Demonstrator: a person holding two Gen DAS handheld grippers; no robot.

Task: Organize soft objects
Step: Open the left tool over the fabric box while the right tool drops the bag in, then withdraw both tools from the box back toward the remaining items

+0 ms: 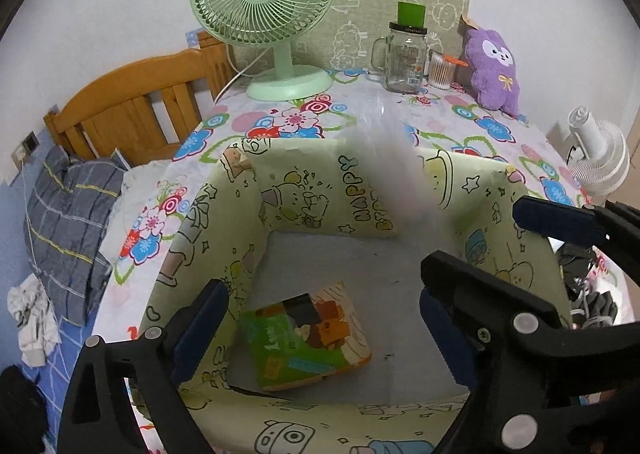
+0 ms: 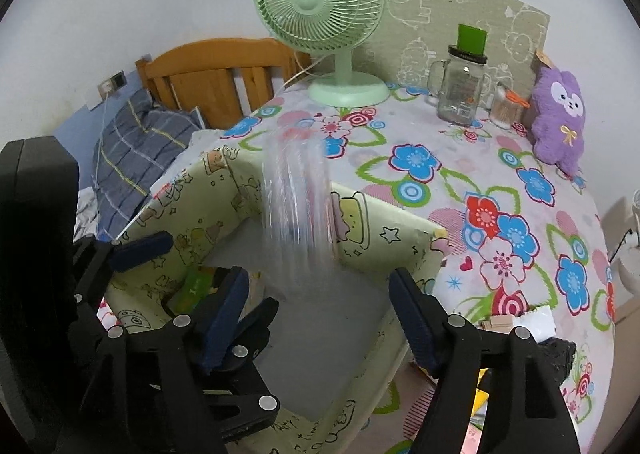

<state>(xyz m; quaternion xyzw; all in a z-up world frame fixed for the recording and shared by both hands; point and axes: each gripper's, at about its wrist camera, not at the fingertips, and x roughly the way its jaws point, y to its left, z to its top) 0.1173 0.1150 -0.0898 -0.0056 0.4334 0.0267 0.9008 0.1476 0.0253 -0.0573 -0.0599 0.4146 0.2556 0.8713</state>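
Observation:
A pale green cartoon-print fabric box (image 1: 288, 189) stands open on the flowered table; it also shows in the right wrist view (image 2: 384, 221). A green and orange soft pack (image 1: 308, 338) lies on its grey floor. A blurred, clear plastic-wrapped object (image 1: 394, 177) is in mid-air over the box, free of both grippers; it also shows in the right wrist view (image 2: 298, 205). My left gripper (image 1: 320, 330) is open above the box. My right gripper (image 2: 316, 314) is open over the box; its fingers (image 1: 556, 217) show in the left wrist view. A purple plush toy (image 1: 494, 69) sits at the table's back right.
A green desk fan (image 1: 272, 17), a glass jar with a green cap (image 1: 404, 53) and a cotton swab holder (image 1: 442, 71) stand at the back. A white fan (image 1: 600, 157) is at the right edge. A wooden bed frame (image 1: 136, 105) and plaid pillow (image 1: 68, 221) are left.

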